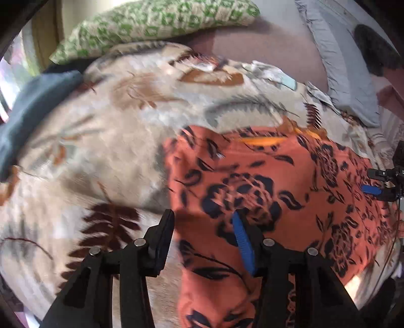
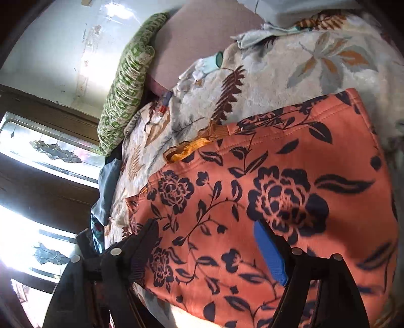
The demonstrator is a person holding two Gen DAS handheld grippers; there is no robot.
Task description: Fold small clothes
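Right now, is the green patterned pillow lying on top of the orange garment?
No, the green patterned pillow lies far behind the orange garment.

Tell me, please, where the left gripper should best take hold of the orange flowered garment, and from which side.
Probably at the orange flowered garment's left edge, coming from above. That edge lies free on the leaf-print blanket, right under the open left gripper, so one finger could slip beneath it. The middle lies flat and offers no fold to pinch.
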